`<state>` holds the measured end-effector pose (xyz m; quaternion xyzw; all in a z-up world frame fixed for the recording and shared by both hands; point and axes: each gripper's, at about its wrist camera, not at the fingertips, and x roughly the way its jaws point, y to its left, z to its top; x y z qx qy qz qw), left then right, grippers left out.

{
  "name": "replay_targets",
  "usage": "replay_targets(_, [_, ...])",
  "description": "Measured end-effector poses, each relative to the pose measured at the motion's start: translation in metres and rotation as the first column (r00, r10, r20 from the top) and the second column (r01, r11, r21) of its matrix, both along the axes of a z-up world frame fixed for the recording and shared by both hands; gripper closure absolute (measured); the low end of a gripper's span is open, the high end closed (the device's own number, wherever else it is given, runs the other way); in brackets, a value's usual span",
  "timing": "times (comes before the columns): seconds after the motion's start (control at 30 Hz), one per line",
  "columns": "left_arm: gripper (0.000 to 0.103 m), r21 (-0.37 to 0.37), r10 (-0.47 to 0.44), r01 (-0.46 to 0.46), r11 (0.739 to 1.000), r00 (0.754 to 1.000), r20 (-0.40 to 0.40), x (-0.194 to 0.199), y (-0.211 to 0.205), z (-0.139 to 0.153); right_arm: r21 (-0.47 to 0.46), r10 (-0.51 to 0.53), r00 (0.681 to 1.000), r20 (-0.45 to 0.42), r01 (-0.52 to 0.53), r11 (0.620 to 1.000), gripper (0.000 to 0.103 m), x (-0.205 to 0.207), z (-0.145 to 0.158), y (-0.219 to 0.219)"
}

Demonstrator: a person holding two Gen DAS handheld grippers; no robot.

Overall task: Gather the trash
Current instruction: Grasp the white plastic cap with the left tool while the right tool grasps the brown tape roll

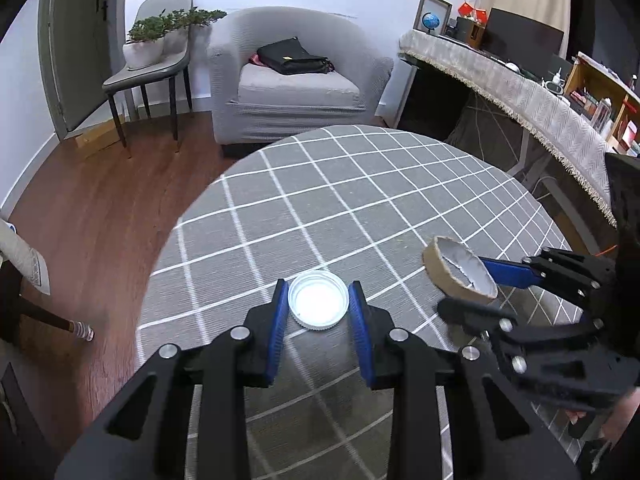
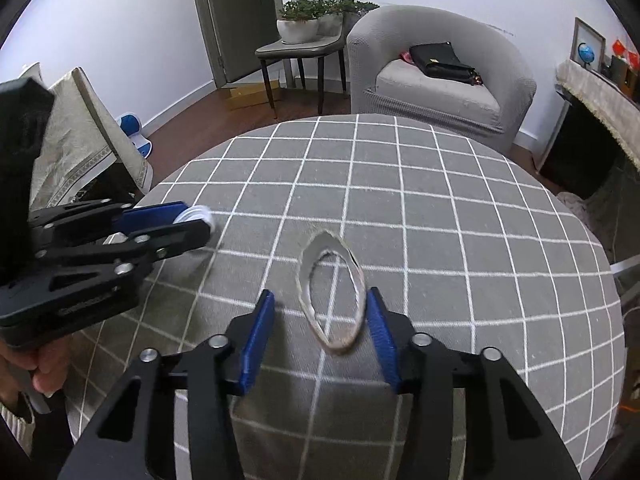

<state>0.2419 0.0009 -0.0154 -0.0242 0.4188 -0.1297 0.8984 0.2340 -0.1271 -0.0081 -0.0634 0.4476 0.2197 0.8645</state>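
A white plastic lid (image 1: 319, 300) sits open side up between the blue pads of my left gripper (image 1: 319, 300); both pads touch its rim, so the gripper is shut on it, at or just above the tablecloth. It also shows in the right wrist view (image 2: 196, 216). A squashed cardboard tape ring (image 2: 331, 294) stands between the pads of my right gripper (image 2: 320, 312). The right pad (image 2: 380, 328) touches it and the left pad is well apart, so this gripper is open. The ring also shows in the left wrist view (image 1: 460, 270).
A round table with a grey checked cloth (image 1: 360, 200) carries both objects. A grey armchair (image 1: 296, 80) with a black bag stands behind it, a chair with potted plants (image 1: 160, 48) to the left, a cluttered desk (image 1: 520, 80) to the right.
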Motion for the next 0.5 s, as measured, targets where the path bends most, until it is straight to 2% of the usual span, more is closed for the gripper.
replay_targets(0.03, [0.070, 0.000, 0.001, -0.001, 1.000, 1.000, 0.000, -0.001, 0.002, 0.001, -0.007, 0.000, 1.000, 0.003, 0.000, 1.000, 0.068, 0.001, 0.000, 0.003])
replay_targets(0.07, [0.070, 0.000, 0.002, -0.002, 1.000, 1.000, 0.000, -0.003, 0.005, 0.001, -0.012, -0.002, 1.000, 0.007, 0.002, 1.000, 0.070, 0.001, 0.001, 0.004])
replay_targets(0.2, [0.070, -0.014, 0.001, -0.001, 1.000, 1.000, -0.004, -0.009, 0.014, 0.004, -0.029, -0.013, 0.999, 0.036, 0.014, 0.999, 0.071, 0.000, 0.005, 0.008])
replay_targets(0.5, [0.070, -0.020, 0.016, -0.016, 1.000, 1.000, 0.003, -0.030, 0.027, 0.014, -0.022, -0.021, 0.999, 0.039, 0.022, 0.999, 0.071, -0.014, 0.007, 0.008])
